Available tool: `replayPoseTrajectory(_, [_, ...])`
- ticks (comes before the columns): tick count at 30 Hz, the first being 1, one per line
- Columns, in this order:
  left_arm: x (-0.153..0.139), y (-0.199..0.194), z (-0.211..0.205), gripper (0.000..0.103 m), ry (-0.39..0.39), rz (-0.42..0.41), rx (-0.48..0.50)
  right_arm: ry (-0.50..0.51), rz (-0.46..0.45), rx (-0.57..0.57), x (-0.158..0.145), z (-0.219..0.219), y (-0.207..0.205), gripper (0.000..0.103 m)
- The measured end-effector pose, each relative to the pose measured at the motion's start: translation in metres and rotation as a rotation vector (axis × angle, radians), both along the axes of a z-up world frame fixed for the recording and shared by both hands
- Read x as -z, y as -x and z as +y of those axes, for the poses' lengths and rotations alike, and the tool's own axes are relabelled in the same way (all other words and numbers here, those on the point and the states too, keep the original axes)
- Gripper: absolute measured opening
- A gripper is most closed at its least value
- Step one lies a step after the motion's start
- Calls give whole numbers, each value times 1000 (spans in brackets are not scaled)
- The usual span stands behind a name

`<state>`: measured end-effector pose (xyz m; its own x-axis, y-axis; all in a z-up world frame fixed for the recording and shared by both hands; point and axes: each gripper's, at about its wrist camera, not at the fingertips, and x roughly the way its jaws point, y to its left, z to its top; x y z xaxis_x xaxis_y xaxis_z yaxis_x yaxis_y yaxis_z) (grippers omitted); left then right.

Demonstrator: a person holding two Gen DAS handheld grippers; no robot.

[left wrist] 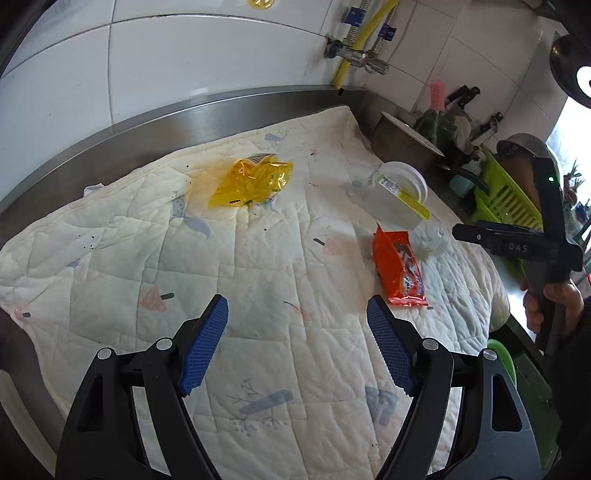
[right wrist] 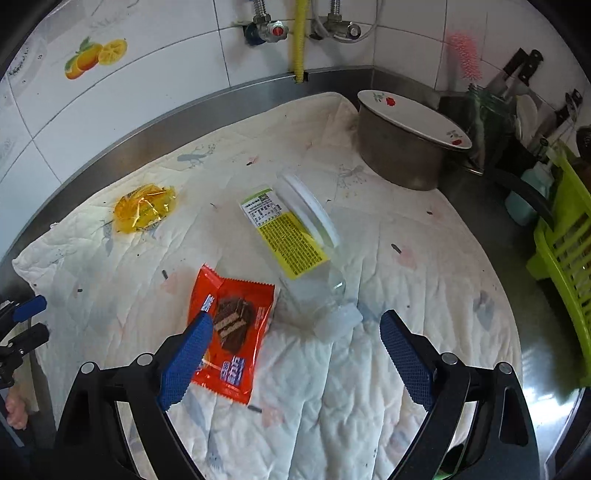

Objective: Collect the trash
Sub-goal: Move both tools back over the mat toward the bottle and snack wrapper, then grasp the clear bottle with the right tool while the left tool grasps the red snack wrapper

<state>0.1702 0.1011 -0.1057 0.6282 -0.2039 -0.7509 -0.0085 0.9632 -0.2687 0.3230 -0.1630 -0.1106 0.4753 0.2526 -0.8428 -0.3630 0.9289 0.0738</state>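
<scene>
Three pieces of trash lie on a white quilted cloth. A crumpled yellow wrapper lies far left of centre; it also shows in the right wrist view. An orange snack wrapper lies at the right, and close under my right gripper. A clear plastic bottle with a yellow label lies on its side beside it. My left gripper is open and empty above the cloth. My right gripper is open and empty, just in front of the bottle's cap and the orange wrapper.
A steel pot covered by a flowered plate stands at the back right. A green dish rack and knives are at the far right. Tiled wall with taps lies behind the steel counter edge.
</scene>
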Motion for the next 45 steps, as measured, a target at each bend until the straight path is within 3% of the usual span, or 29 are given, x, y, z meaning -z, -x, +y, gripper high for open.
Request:
replayPoseTrajectory(7, [10,-11,18,77,-1,22,-45,56,52,-54,28,15,-45,89])
replayPoseTrajectory(12, [19,-14,23,77,-2,41,-59,87,65,-123,37,24,-56,88])
replayPoseTrajectory(19, [25,-22,22,77,-11,56,-59,75,93,-229,38,41,-54,64])
replayPoseTrajectory(22, [26,-25,21,77,-13,58,-55,75,99,-260,40,49,-55,62])
replayPoseTrajectory(31, [23,-33,15,77,-8,50,-43,230,28,-281,58,74,-58,62])
replayPoseTrajectory(33, [23,-34,10,77,-7,48,-29,256,6,-283,58,74,-56,52])
replayPoseTrajectory(42, [24,-49,-38,77,66,58,74,127,9,-253,27,49,-36,48])
replayPoseTrajectory(45, [30,-57,-61,76,132,75,120,79,0,-221,15,34,-24,47])
